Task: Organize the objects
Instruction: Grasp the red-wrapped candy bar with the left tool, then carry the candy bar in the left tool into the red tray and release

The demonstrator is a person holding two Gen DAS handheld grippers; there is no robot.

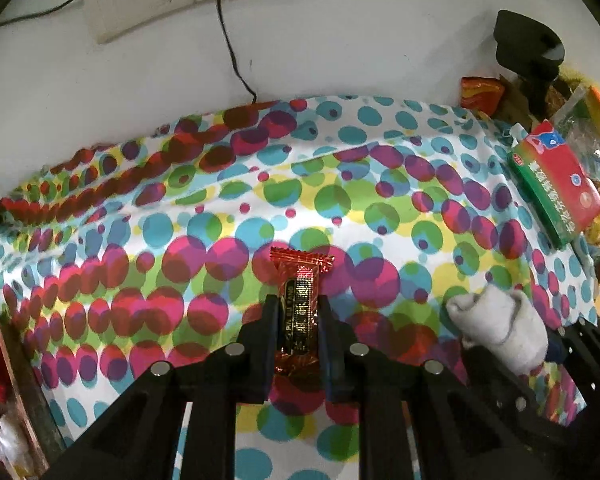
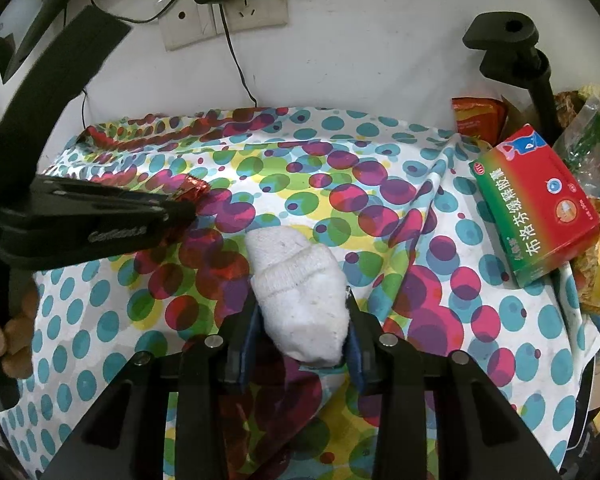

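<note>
My left gripper is shut on a red foil candy bar and holds it over the polka-dot cloth. My right gripper is shut on a rolled white sock over the same cloth. In the right wrist view the left gripper reaches in from the left with the candy's red end sticking out. In the left wrist view the sock shows at the lower right, held by the right gripper.
A red and green medicine box lies at the cloth's right edge, also in the left wrist view. Snack packets and a black stand crowd the far right. Wall sockets with cables sit behind.
</note>
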